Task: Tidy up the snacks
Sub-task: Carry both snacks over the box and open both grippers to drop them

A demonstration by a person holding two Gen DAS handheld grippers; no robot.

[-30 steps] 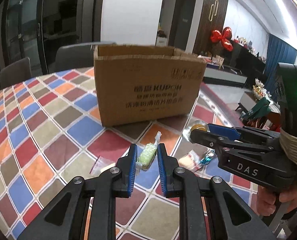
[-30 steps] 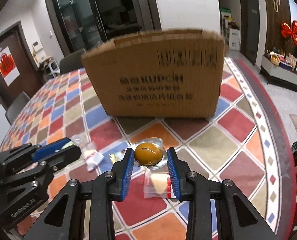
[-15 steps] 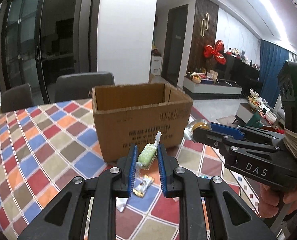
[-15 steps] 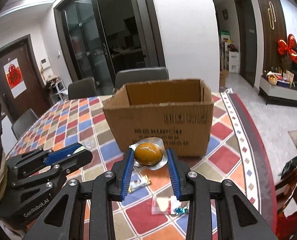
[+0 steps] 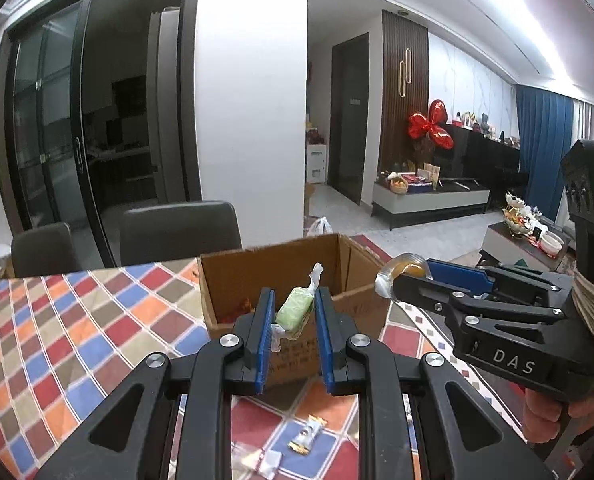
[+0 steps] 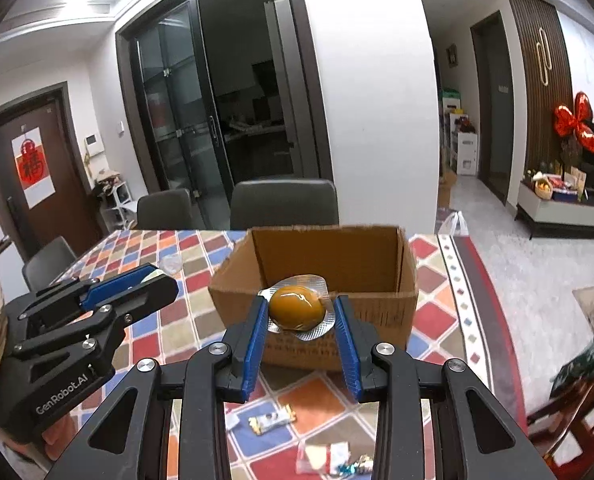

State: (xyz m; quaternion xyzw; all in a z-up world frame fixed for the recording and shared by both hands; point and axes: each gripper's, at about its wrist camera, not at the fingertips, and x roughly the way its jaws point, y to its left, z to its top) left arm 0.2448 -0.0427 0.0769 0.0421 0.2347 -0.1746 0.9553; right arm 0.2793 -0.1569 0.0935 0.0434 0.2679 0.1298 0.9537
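An open cardboard box stands on the checkered table. My left gripper is shut on a green wrapped candy and holds it high in front of the box. My right gripper is shut on a yellow-orange snack in a clear blister pack, held high before the box's near wall. In the left wrist view the right gripper shows at the right, level with the box rim. In the right wrist view the left gripper shows at the left.
Loose wrapped snacks lie on the table below: a small bar and packets. The table has a colourful diamond pattern. Dark chairs stand behind it. The table edge runs along the right.
Both grippers have risen with their snacks from near the tabletop to above the level of the box rim; the box's open inside now shows. Both grips are unchanged.
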